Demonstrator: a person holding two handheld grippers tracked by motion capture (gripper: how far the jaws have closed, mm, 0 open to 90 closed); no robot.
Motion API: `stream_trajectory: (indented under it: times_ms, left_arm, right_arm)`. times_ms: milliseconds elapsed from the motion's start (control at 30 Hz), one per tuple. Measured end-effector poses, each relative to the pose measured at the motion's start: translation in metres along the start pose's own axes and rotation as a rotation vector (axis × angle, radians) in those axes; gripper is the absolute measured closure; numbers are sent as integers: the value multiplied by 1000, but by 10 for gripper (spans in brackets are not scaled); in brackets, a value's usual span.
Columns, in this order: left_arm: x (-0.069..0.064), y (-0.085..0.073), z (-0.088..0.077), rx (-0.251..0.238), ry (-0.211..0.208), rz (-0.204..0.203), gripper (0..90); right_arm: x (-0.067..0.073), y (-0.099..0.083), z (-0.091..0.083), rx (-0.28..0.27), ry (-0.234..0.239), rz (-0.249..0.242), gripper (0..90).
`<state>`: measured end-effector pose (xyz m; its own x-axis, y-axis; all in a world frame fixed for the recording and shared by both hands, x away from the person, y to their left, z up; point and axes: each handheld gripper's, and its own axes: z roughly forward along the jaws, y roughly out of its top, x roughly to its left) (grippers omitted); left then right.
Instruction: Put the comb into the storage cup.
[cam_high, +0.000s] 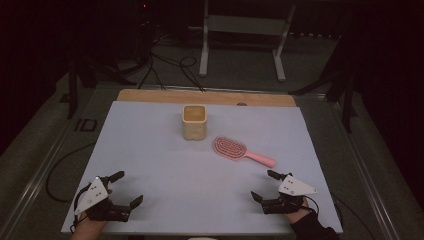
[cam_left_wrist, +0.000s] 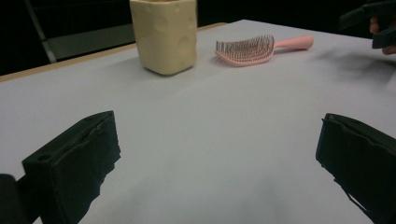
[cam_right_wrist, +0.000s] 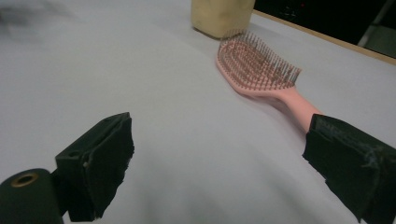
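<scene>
pale yellow square cup (cam_left_wrist: 164, 35) – matt, dimpled | pink plastic paddle hairbrush (cam_right_wrist: 261, 70) – smooth, fine bristles | white tabletop sheet (cam_high: 165, 170) – matt, wood far edge

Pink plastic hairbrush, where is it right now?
In the high view the pink plastic hairbrush lies bristles up on the white table cover, right of centre, just right of and nearer than the cream square cup, its handle pointing toward the right gripper.

a wooden table (cam_high: 150, 95) carries a white sheet (cam_high: 150, 150) with a cream cup (cam_high: 194, 121) and pink hairbrush (cam_high: 235, 149).
</scene>
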<state>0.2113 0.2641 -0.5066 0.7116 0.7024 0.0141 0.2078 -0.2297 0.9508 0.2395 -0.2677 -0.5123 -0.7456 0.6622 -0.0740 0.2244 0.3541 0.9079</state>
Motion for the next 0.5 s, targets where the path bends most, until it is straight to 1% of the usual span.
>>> stream_trajectory:
  times_ms: [67, 233, 400, 500]
  left_arm:
    - [0, 0, 0, -6, 1, -2, 0]
    - [0, 0, 0, -1, -1, -3, 0]
    - [-1, 0, 0, 1, -10, -7, 0]
    - [-1, 1, -1, -3, -11, 0, 0]
  right_arm:
    - [0, 0, 0, -1, 0, -4, 80]
    - [0, -1, 0, 4, 3, -7, 80]
    - [2, 0, 1, 9, 12, -23, 80]
    - [3, 1, 0, 3, 15, -25, 80]
